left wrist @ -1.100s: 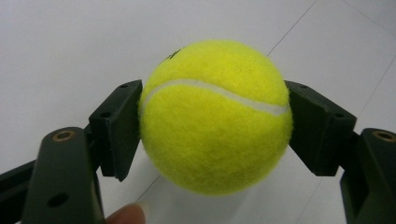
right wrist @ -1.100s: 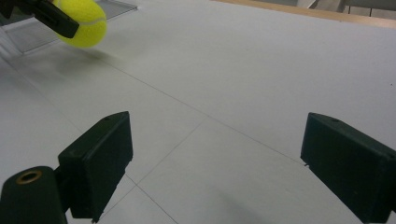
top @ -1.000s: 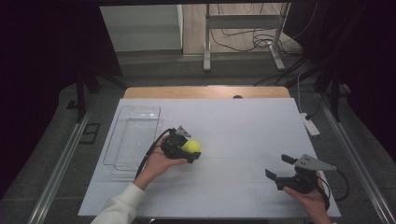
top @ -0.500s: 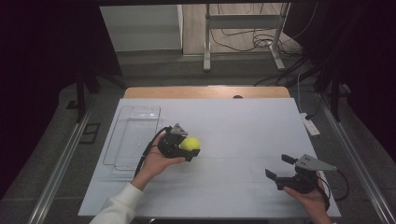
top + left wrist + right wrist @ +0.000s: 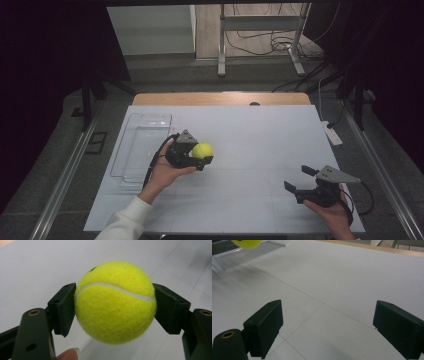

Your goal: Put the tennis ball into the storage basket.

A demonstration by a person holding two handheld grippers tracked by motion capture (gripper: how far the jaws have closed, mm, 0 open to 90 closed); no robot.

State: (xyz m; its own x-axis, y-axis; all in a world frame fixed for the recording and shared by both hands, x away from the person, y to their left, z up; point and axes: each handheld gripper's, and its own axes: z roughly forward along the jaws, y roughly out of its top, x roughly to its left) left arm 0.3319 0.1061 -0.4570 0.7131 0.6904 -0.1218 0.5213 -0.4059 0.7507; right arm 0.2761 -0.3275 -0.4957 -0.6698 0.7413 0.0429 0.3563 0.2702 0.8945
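A yellow-green tennis ball [image 5: 203, 150] [image 5: 115, 302] is clamped between the two black pads of my left gripper [image 5: 199, 155] [image 5: 115, 307], held a little above the white table near its left-centre. The ball's white seam faces the left gripper view. Near the front right of the table my right gripper [image 5: 299, 180] [image 5: 327, 325] rests low with its jaws wide open and nothing between them. In the right gripper view the ball [image 5: 247, 243] peeks in at the top left edge.
A clear plastic tray [image 5: 145, 145] [image 5: 242, 255] lies on the left side of the white table [image 5: 260, 140], just left of my left hand. A white power strip [image 5: 332, 134] lies off the table's right edge. The wooden far edge [image 5: 220, 98] borders the table.
My left hand has drifted slightly toward the far side with the ball still gripped. The right gripper has stayed where it was.
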